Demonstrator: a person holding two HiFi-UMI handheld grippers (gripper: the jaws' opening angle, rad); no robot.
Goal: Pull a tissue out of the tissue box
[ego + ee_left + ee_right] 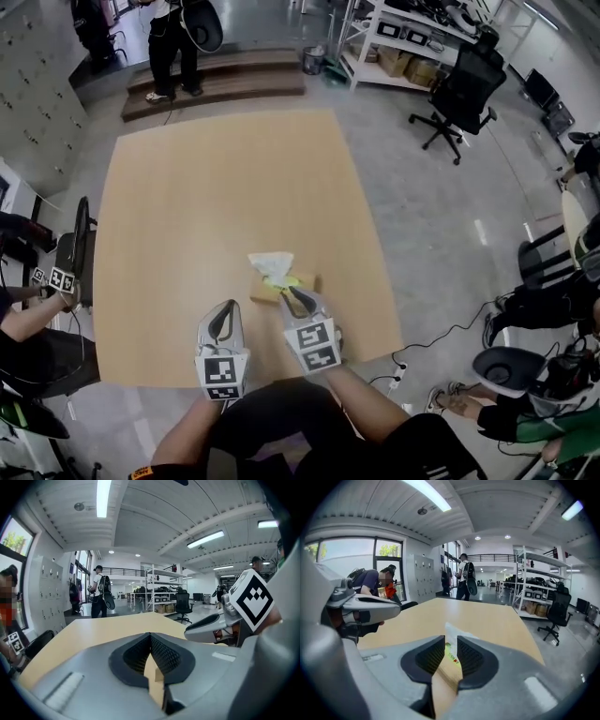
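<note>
A low tan tissue box [284, 286] with a yellow-green top lies near the front of the wooden table [225, 197]. A white tissue [272, 262] sticks up out of it. My right gripper [296, 298] is at the box's near side and stands open. In the right gripper view, the tissue [451, 631] and box [452, 665] show through the gap of the right gripper [451, 640], and neither pad touches them. My left gripper [225, 314] hovers to the left of the box, over bare table. In its own view, the left gripper [150, 636] is shut with nothing in it.
A black office chair [459, 94] and shelving [403, 37] stand at the back right. A person [173, 47] stands on a step beyond the table's far edge. Another person [28, 309] sits at the left edge. Cables [441, 337] lie on the floor at the right.
</note>
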